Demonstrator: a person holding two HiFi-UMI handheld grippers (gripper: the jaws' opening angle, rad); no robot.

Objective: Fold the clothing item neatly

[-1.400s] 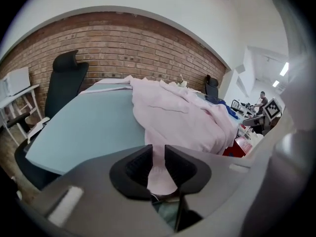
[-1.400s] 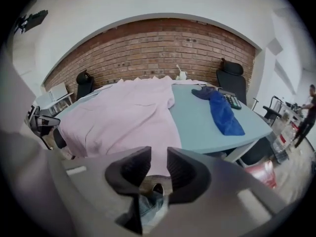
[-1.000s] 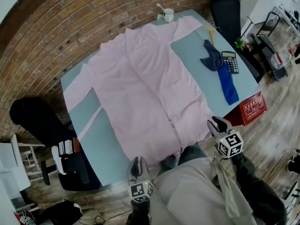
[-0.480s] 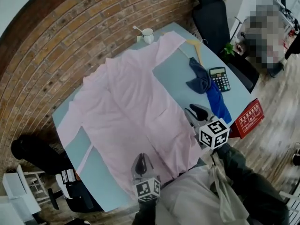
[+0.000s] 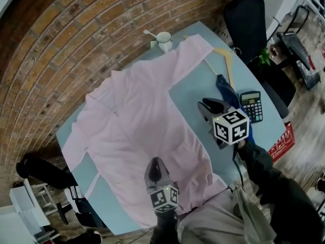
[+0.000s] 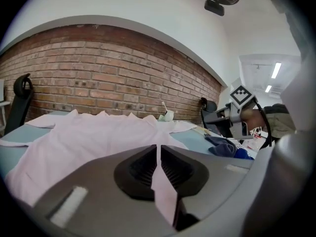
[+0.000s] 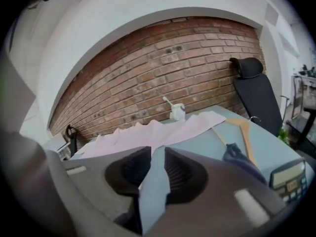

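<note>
A pale pink shirt (image 5: pixel 137 131) lies spread flat, front up, on the light blue table (image 5: pixel 195 88). My left gripper (image 5: pixel 156 162) hovers over the shirt's near hem. Its jaws are closing to a thin slit with nothing between them, and the shirt (image 6: pixel 89 132) shows beyond the left gripper (image 6: pixel 158 147). My right gripper (image 5: pixel 207 105) hangs over bare table just right of the shirt's edge. Its jaws are closing too, still apart and empty. In the right gripper view, the right gripper (image 7: pixel 158 149) points toward the far sleeve (image 7: pixel 197 122).
A white mug (image 5: pixel 164 37) stands at the far edge by the brick wall. A wooden hanger (image 5: pixel 226 60), a blue cloth (image 5: pixel 226 93) and a calculator (image 5: pixel 251 105) lie on the table's right part. A red box (image 5: pixel 282 142) and a black chair (image 5: pixel 249 14) stand beside the table.
Both grippers have moved forward from the near table edge: the left out over the shirt's hem, the right further, over the bare table right of the shirt. The left jaws have narrowed.
</note>
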